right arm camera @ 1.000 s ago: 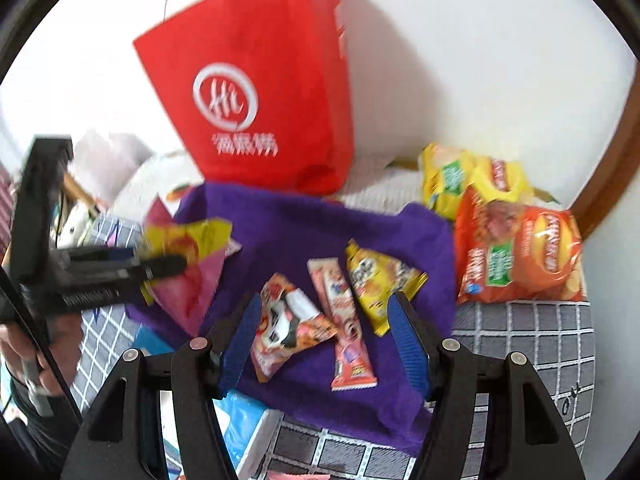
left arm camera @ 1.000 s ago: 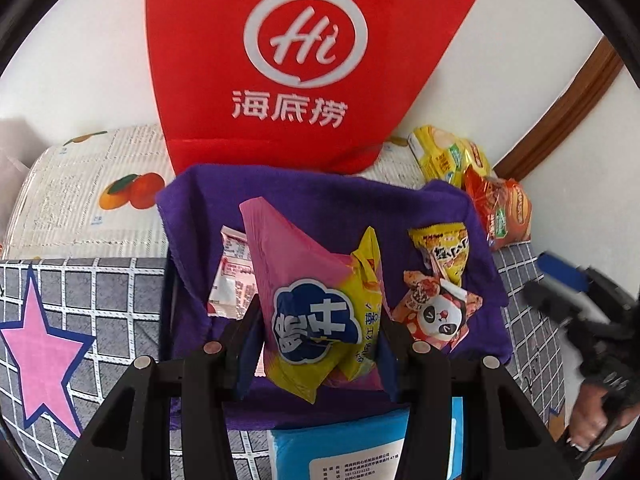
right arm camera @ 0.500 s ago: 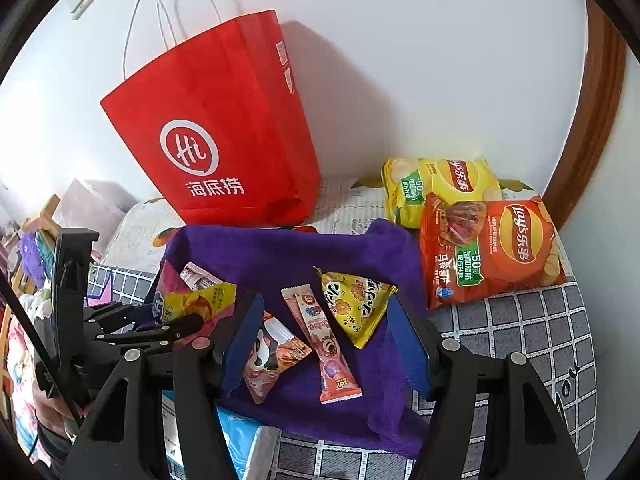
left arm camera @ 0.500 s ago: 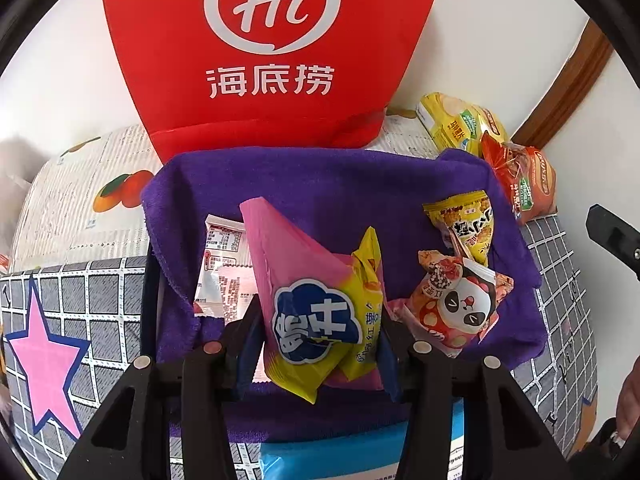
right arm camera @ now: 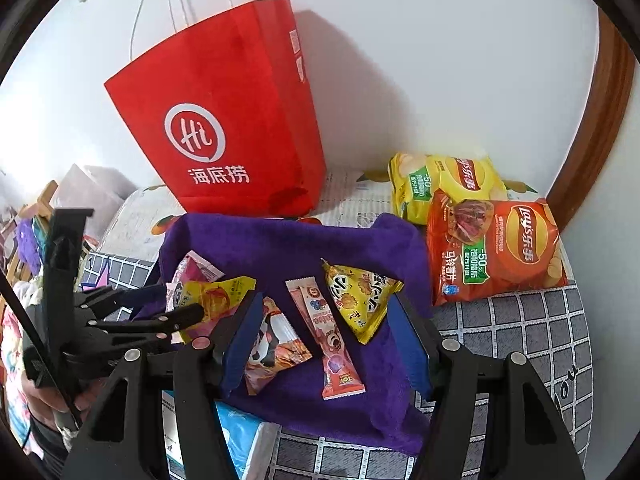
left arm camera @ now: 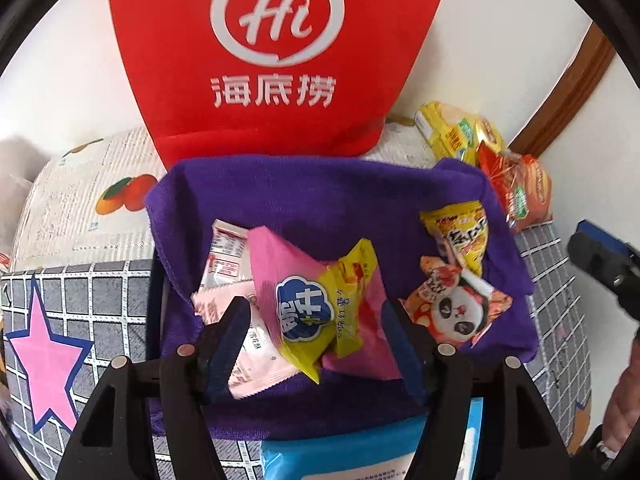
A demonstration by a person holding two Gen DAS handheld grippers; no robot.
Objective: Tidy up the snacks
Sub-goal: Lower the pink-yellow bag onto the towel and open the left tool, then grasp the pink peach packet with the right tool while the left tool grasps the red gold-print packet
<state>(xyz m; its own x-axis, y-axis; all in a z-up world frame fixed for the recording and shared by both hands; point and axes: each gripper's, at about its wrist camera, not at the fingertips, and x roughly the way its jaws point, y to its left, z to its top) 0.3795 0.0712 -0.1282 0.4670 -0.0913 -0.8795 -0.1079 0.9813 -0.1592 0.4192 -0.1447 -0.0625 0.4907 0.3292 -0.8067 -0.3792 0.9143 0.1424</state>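
The left gripper (left arm camera: 316, 332), jaws just parted and clear of the pink-and-yellow snack packet (left arm camera: 320, 300), leaves it at the purple cloth's (left arm camera: 320, 192) near-left edge; light, crinkly, slippery: probably best regripped by its flat sealed edge.

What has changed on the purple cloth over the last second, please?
The left gripper has just been opening: its jaws have let go of the pink and yellow snack bag, which now tilts loose between them over the purple cloth. The right gripper stays open above it; the red bag stands as before.
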